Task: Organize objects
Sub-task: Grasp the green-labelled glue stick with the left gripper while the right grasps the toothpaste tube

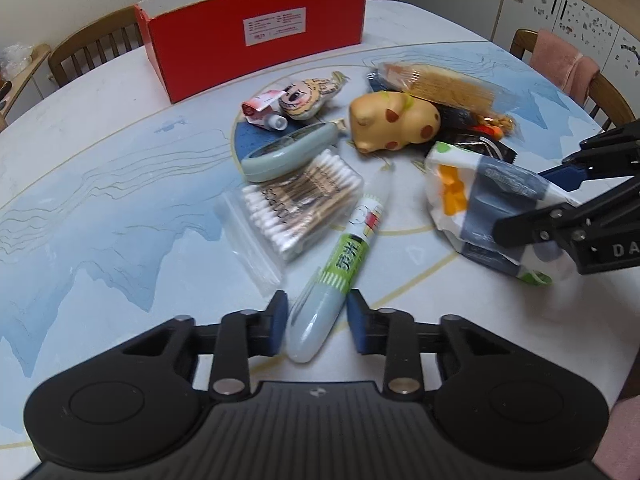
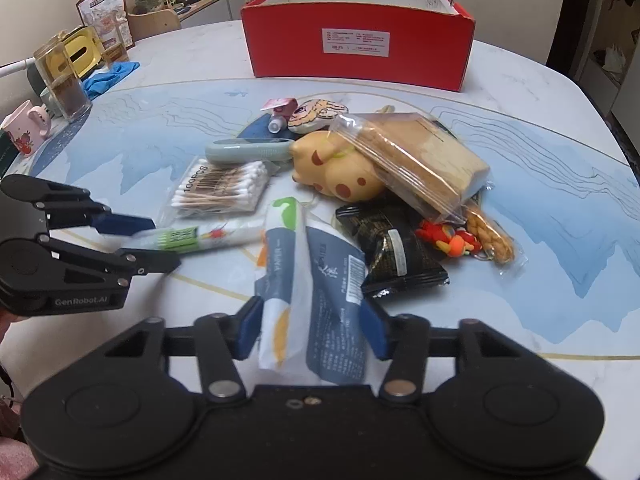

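Note:
A pile of small items lies mid-table before a red open box (image 1: 256, 36) (image 2: 360, 46). My left gripper (image 1: 318, 324) straddles the near end of a white and green tube (image 1: 344, 264), with a gap on each side; it also shows in the right wrist view (image 2: 160, 246) around the tube (image 2: 192, 238). My right gripper (image 2: 314, 330) has its pads against a blue and white tissue pack (image 2: 316, 280), creased between them; it shows in the left wrist view (image 1: 560, 196) on the pack (image 1: 480, 196).
The pile holds a cotton swab bag (image 1: 304, 204), a pale green case (image 1: 288, 150), a yellow spotted toy (image 1: 392, 120), a cracker bag (image 2: 416, 160), a black packet (image 2: 396, 256) and a small tube (image 1: 264, 112). Cups and jars (image 2: 64, 76) stand far left.

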Motion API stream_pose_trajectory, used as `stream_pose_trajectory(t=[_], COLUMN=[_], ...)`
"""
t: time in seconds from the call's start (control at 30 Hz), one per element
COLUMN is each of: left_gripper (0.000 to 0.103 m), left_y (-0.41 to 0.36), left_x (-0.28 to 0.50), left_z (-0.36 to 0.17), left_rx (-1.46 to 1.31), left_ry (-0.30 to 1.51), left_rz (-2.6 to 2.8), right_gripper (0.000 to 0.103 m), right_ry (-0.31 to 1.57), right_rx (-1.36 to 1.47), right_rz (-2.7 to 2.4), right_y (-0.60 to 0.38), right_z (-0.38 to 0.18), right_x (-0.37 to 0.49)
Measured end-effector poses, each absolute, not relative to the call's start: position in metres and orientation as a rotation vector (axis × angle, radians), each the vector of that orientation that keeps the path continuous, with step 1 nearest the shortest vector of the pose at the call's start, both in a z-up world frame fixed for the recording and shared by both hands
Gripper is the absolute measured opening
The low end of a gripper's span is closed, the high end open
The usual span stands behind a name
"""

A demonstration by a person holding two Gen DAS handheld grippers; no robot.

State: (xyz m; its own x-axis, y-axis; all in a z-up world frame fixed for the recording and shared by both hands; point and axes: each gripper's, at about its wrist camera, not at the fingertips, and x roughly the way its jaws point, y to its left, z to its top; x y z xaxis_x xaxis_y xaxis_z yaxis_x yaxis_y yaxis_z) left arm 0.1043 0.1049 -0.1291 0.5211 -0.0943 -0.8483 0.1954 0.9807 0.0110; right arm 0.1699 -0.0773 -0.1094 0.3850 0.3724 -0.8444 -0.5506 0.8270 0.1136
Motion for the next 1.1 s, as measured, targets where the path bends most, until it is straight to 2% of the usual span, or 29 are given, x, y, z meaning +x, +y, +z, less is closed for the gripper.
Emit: stream_pose_trajectory(t=[0.07, 0.17, 0.27, 0.67, 1.1], left_gripper=[0.028, 0.026, 0.024, 0.021, 0.021], left_y=[0.102, 0.099, 0.097, 0.109, 0.118], left_x=[0.102, 0.1, 0.096, 0.086, 0.112], left_z=[-0.129, -0.128, -0.123, -0.085, -0.038], left_rx=[0.099, 0.086, 0.036, -0.166, -0.225], left_ry=[1.012, 1.017, 1.019, 0.958, 0.849], left_rz=[-0.177, -0.174, -0.172, -0.167, -0.204], right_gripper=[0.034, 0.025, 0.021, 0.02, 0.02], right_ry=[1.013, 1.0, 0.991, 0.925, 0.874], right_rx=[-0.2, -0.202, -0.186, -0.094, -0.06], right_rz=[0.599, 0.609, 0.628, 0.647, 0.622], right_y=[-0.077, -0.077, -0.08, -0.106, -0.111], right_z=[-0.108, -0.104, -0.098, -0.058, -0.023], right_x=[0.168, 0.165, 0.164, 0.164, 0.184])
